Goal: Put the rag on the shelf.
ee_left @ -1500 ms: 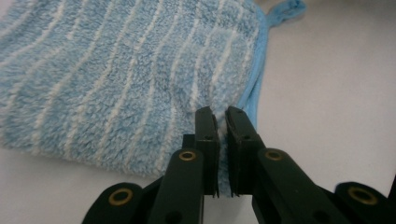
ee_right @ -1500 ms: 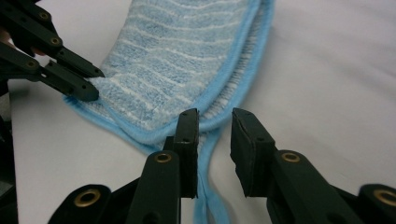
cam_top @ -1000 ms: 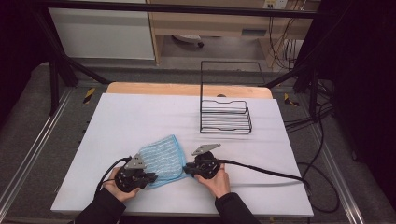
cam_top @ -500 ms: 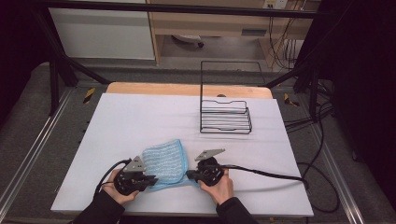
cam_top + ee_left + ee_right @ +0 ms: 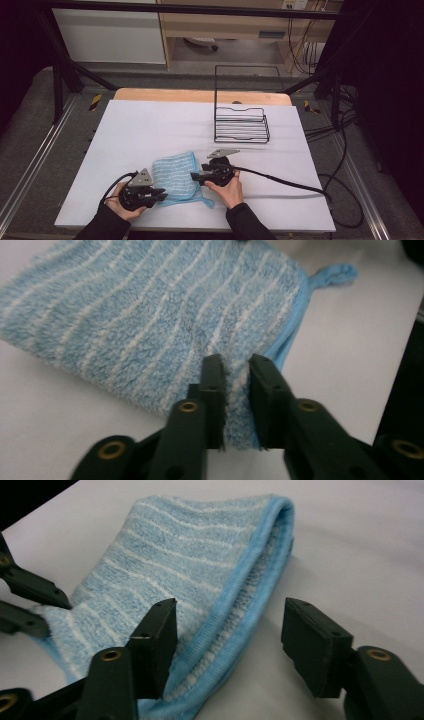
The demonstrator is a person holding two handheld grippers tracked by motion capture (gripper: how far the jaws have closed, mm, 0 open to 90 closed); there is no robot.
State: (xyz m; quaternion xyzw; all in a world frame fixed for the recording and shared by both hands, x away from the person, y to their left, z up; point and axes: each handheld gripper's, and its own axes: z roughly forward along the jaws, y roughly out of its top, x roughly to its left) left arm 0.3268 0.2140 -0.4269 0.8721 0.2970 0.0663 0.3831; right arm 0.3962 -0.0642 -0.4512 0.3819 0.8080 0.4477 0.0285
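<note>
Towel (image 5: 150,325) edge pinched in left tool (image 5: 235,390); right tool (image 5: 227,650) straddles hem, apart.

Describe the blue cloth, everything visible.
The cloth is light blue terry with thin white stripes, a stitched blue hem and a small loop at one corner. It lies folded on the white table, near the front edge. The left gripper is shut on one edge; the right gripper is open, straddling the folded hem.
</note>
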